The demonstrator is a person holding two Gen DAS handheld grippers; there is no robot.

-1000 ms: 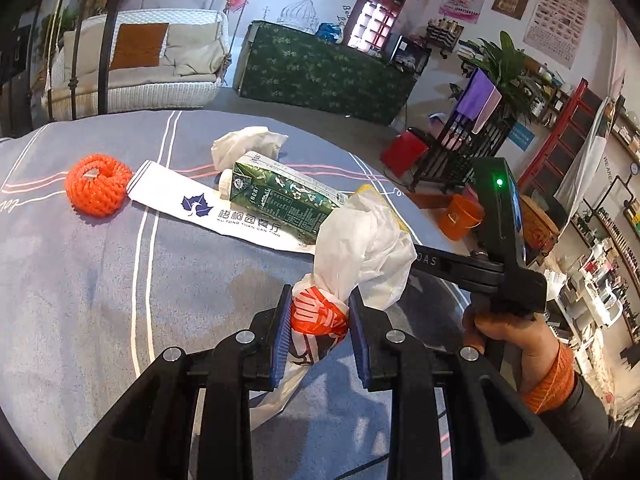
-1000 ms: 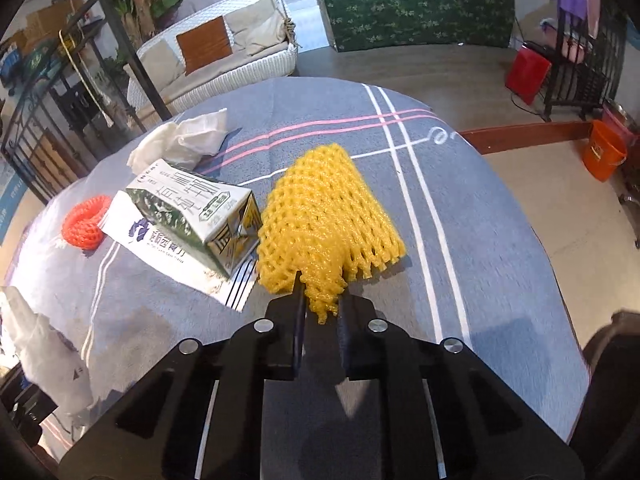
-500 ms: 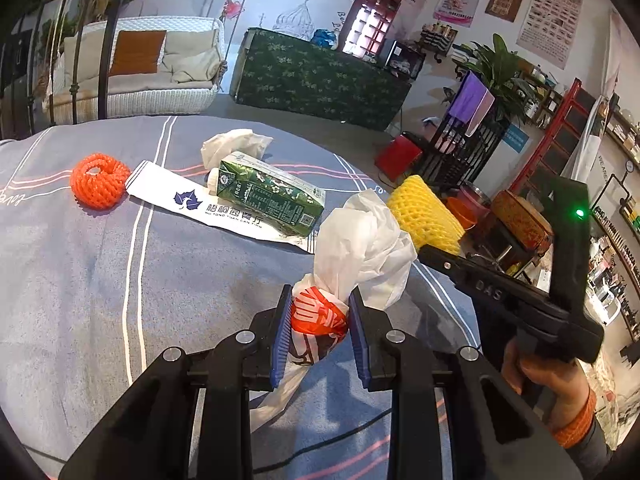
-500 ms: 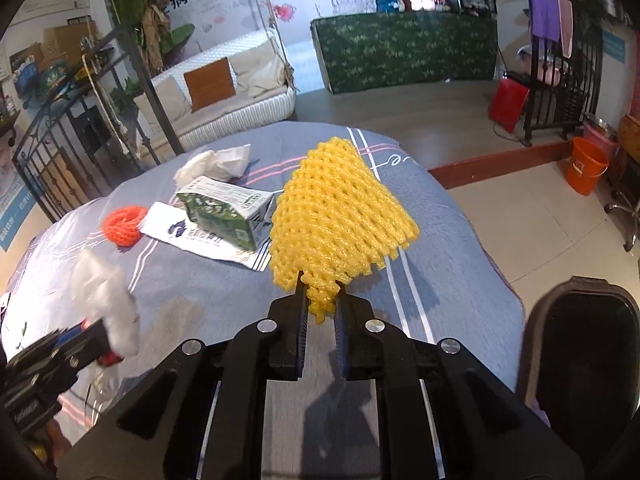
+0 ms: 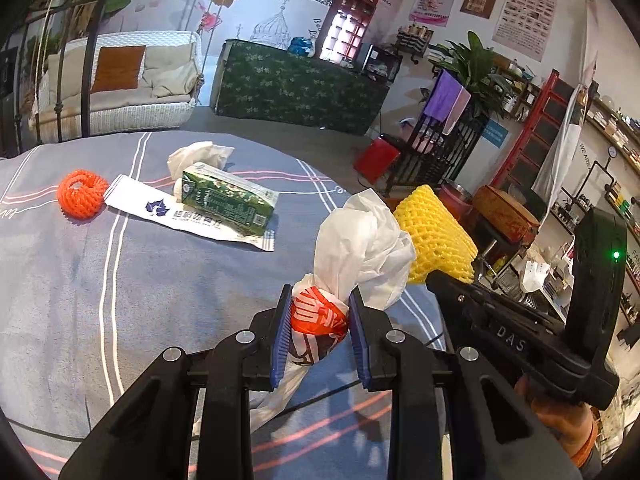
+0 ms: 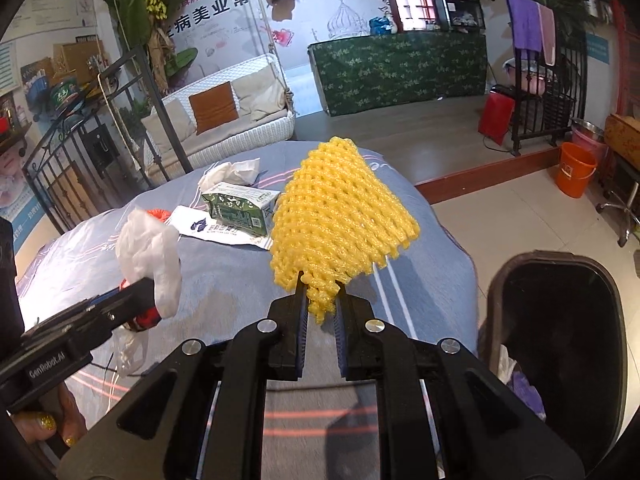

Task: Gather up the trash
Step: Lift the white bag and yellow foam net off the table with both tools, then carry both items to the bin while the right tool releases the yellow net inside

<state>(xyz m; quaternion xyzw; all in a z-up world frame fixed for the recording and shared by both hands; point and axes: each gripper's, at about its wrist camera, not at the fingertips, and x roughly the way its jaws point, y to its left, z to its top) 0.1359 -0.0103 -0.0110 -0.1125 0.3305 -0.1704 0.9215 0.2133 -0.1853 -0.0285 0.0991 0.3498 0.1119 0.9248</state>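
My left gripper [image 5: 318, 320] is shut on a crumpled white plastic bag [image 5: 360, 244] with an orange print, held above the table. My right gripper [image 6: 320, 308] is shut on a yellow foam fruit net [image 6: 340, 216], lifted over the table's right edge; the net also shows in the left wrist view [image 5: 436, 236]. A dark trash bin [image 6: 560, 328] stands on the floor at the right. On the table lie a green milk carton [image 5: 226, 200], a white paper wrapper [image 5: 160, 210], an orange foam net [image 5: 80, 194] and a crumpled tissue [image 5: 198, 154].
The round table has a blue-grey striped cloth [image 5: 80, 300]. An orange bucket [image 6: 576, 168] and a red box [image 6: 496, 114] stand on the floor beyond. A white wicker sofa [image 6: 240, 120] and a green-covered counter [image 6: 400, 68] are behind.
My right gripper has lifted the yellow net off the table and drawn it back toward the bin. My left gripper has pulled back a little with the bag.
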